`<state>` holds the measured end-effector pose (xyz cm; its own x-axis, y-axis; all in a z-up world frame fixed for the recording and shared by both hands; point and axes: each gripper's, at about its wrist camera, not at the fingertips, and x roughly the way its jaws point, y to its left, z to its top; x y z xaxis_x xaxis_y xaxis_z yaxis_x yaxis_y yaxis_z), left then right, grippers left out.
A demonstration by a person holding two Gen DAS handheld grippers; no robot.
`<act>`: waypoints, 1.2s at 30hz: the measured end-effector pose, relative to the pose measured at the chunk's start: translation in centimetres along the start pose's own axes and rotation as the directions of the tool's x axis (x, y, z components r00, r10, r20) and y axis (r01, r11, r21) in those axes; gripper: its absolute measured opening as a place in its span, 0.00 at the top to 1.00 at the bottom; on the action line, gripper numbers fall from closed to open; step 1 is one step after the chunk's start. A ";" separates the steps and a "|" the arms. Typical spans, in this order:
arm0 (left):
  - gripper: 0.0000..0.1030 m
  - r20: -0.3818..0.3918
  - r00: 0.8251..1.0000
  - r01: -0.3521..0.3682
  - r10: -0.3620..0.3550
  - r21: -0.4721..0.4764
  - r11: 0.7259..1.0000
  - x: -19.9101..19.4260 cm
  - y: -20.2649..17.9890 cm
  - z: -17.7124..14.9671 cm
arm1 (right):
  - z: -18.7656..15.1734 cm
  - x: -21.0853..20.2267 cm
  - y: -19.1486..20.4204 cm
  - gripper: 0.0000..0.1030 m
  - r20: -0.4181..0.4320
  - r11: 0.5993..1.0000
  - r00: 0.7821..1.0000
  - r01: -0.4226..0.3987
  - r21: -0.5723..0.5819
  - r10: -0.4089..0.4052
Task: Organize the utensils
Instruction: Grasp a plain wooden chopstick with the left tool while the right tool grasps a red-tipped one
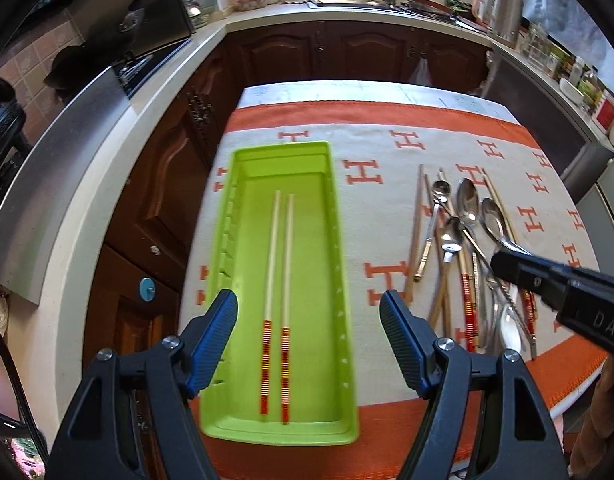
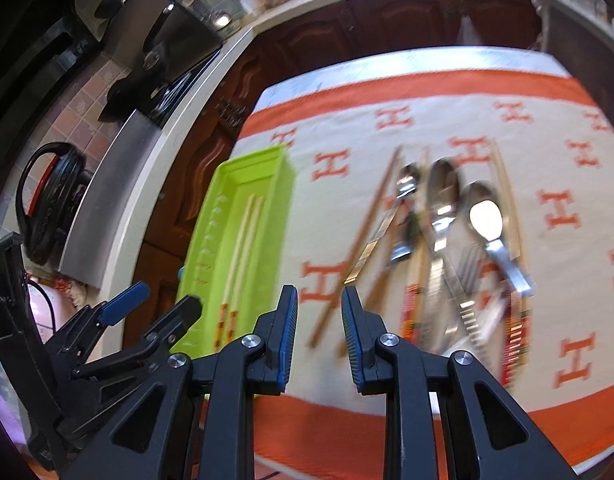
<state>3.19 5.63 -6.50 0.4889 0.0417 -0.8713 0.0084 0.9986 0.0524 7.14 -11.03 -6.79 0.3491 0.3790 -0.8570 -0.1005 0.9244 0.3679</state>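
A lime green tray (image 1: 339, 240) lies on the left of the cloth, and shows in the right wrist view (image 2: 211, 208). Two chopsticks with red-banded handles (image 1: 275, 280) lie side by side in it. A pile of metal spoons (image 1: 467, 204) and more chopsticks (image 1: 417, 224) lies to the right; it appears blurred in the right wrist view (image 2: 443, 208). My left gripper (image 1: 309, 312) is open and empty above the tray's near end. My right gripper (image 2: 319, 304) is narrowly open and empty, above the cloth left of the pile; its body reaches over the pile in the left wrist view (image 1: 547, 280).
The table carries a white cloth with orange H marks (image 1: 363, 172) and orange border. Dark wood cabinets (image 1: 347, 52) and a pale countertop (image 1: 107, 152) surround it. A stove (image 1: 147, 40) is at left, a sink (image 1: 387, 0) at the back.
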 end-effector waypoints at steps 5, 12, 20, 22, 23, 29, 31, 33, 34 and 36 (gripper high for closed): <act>0.30 -0.021 0.999 0.039 -0.038 0.027 0.999 0.7 -2.8 0.5 | 1.0 -2.6 -4.9 0.78 0.075 0.997 0.994 0.072 0.023 -0.074; 0.30 -0.059 0.994 0.096 -0.094 0.028 0.995 2.8 -6.1 1.6 | 1.3 -3.9 -11.4 0.78 0.101 0.990 0.986 0.126 0.068 -0.133; 0.47 -0.111 0.990 0.094 -0.089 0.045 0.995 6.6 -8.2 3.2 | 0.8 -1.9 -17.1 0.78 0.053 0.986 0.990 0.125 0.106 -0.131; 0.53 -0.123 0.989 0.085 -0.079 0.047 0.995 7.7 -8.4 3.7 | 0.7 -1.0 -17.7 0.78 0.040 0.987 0.991 0.120 0.108 -0.125; 0.56 -0.130 0.989 0.084 -0.077 0.046 0.995 8.1 -8.4 3.8 | 0.6 -0.6 -17.8 0.78 0.035 0.987 0.992 0.120 0.108 -0.124; 0.67 -0.155 0.984 0.092 -0.082 0.058 0.994 10.1 -8.7 4.8 | 0.1 1.2 -18.9 0.78 0.006 0.989 0.995 0.100 0.105 -0.101; 0.69 -0.162 0.984 0.086 -0.074 0.072 0.994 10.7 -9.0 5.0 | 0.0 1.6 -19.0 0.78 0.001 0.990 0.996 0.092 0.103 -0.092; 0.72 -0.172 0.982 0.088 -0.073 0.081 0.993 11.3 -9.3 5.1 | 0.1 1.8 -18.9 0.78 0.001 0.992 0.996 0.088 0.094 -0.089; 0.73 -0.180 0.981 0.090 -0.074 0.085 0.992 11.7 -9.5 5.1 | 0.1 1.8 -19.0 0.78 0.002 0.992 0.996 0.089 0.089 -0.089; 0.74 -0.187 0.980 0.092 -0.073 0.090 0.992 12.1 -9.8 5.2 | 0.1 2.1 -18.9 0.78 0.004 0.993 0.996 0.091 0.081 -0.092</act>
<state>13.55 -3.81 -15.04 0.3151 -0.0263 -0.9487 0.1318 0.9911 0.0162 9.82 -27.72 -15.50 0.3606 0.2923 -0.8857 0.0077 0.9487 0.3162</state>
